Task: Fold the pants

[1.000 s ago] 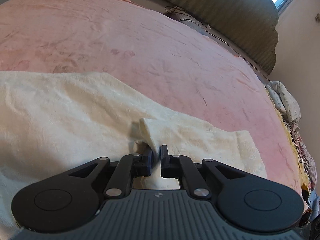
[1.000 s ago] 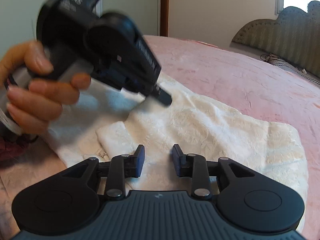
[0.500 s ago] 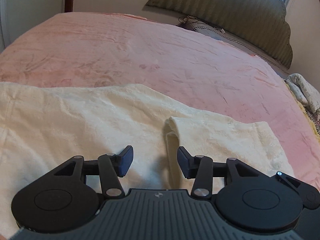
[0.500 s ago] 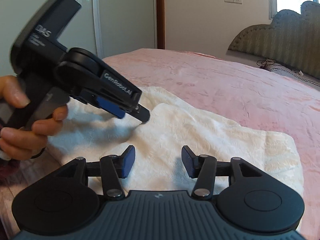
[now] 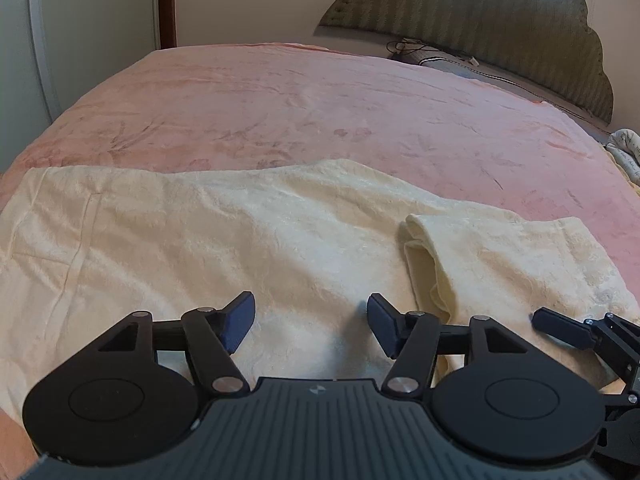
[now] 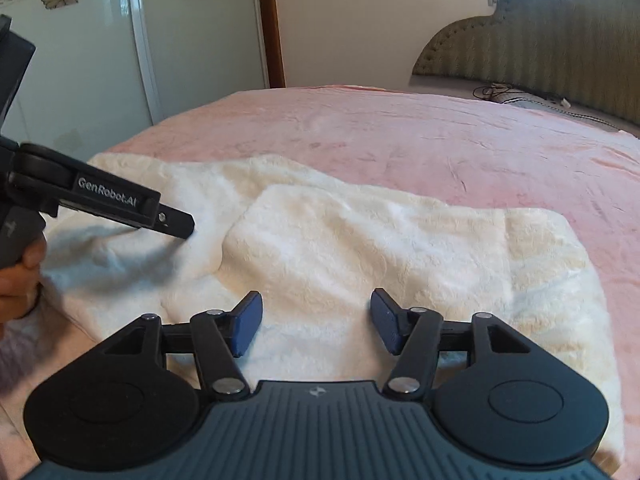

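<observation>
Cream-white pants (image 5: 248, 240) lie flat across the near part of a pink bed (image 5: 320, 112); they also show in the right wrist view (image 6: 360, 248). One end is folded over, with its edge at the right in the left wrist view (image 5: 424, 256). My left gripper (image 5: 310, 322) is open and empty just above the fabric; it also shows at the left of the right wrist view (image 6: 176, 224). My right gripper (image 6: 316, 322) is open and empty above the folded part, and its fingertip (image 5: 560, 326) shows at the right edge of the left wrist view.
A padded headboard (image 5: 480, 20) stands at the far right of the bed, with a cable (image 5: 404, 46) near it. Patterned bedding (image 5: 624, 152) lies off the right side. A glass wardrobe door (image 6: 100, 60) and a wooden door frame (image 6: 272, 24) stand behind.
My left gripper let go of the pants' folded end, opened and drew back. My right gripper opened wider. The folded end now rests on the pants.
</observation>
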{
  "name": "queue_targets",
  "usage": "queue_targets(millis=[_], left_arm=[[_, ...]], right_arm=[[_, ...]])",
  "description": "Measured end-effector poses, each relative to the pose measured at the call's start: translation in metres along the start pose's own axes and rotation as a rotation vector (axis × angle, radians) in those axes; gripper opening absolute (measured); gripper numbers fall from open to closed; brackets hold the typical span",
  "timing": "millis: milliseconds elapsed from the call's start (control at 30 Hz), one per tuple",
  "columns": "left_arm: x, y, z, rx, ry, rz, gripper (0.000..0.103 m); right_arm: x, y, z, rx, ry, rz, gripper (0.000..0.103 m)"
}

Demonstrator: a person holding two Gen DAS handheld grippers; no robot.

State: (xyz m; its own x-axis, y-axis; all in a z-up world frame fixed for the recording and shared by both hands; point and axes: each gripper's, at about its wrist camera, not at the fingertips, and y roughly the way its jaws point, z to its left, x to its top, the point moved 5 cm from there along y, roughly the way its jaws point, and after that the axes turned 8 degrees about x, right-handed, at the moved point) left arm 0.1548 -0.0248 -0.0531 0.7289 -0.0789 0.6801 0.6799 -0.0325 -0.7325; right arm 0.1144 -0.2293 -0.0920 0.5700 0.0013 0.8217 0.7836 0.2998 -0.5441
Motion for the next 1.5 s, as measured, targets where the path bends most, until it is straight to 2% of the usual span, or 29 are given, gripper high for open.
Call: queue_targets(millis=[67, 133, 200, 300, 600, 1200, 1267, 1367, 1433, 1500], left_arm=[[-0.004, 0.002, 0.001, 0.017, 0.012, -0.019, 0.075], [-0.01, 0.004, -0.001, 0.037, 0.04, -0.036, 0.08], [-0.015, 0.006, -0.004, 0.052, 0.069, -0.057, 0.085], [-0.02, 0.007, -0.007, 0.073, 0.096, -0.085, 0.092], [-0.027, 0.008, -0.009, 0.079, 0.103, -0.14, 0.103], [-0.025, 0.007, -0.007, 0.095, 0.092, -0.144, 0.103], [-0.019, -0.003, -0.004, 0.12, 0.068, -0.145, 0.1], [0.003, -0.018, -0.009, 0.068, 0.043, -0.191, 0.101], [0.02, -0.021, -0.022, 0.054, 0.064, -0.209, 0.101], [0.033, -0.014, -0.041, 0.05, 0.131, -0.193, 0.102]], right_arm=[[-0.002, 0.001, 0.003, -0.02, -0.016, -0.013, 0.062], [-0.002, 0.002, 0.003, -0.047, -0.026, -0.018, 0.071], [-0.002, 0.003, 0.001, -0.055, -0.018, -0.017, 0.075], [-0.002, 0.003, -0.002, -0.05, -0.006, -0.017, 0.076], [-0.004, 0.004, 0.001, -0.079, -0.014, -0.018, 0.082], [-0.004, 0.006, 0.003, -0.113, -0.024, -0.014, 0.089], [-0.005, 0.003, 0.006, -0.122, -0.033, -0.008, 0.089], [-0.006, -0.002, 0.006, -0.114, -0.055, 0.016, 0.089], [0.0, -0.006, 0.002, -0.092, -0.051, 0.035, 0.089], [0.006, -0.009, -0.001, -0.084, -0.015, 0.008, 0.089]])
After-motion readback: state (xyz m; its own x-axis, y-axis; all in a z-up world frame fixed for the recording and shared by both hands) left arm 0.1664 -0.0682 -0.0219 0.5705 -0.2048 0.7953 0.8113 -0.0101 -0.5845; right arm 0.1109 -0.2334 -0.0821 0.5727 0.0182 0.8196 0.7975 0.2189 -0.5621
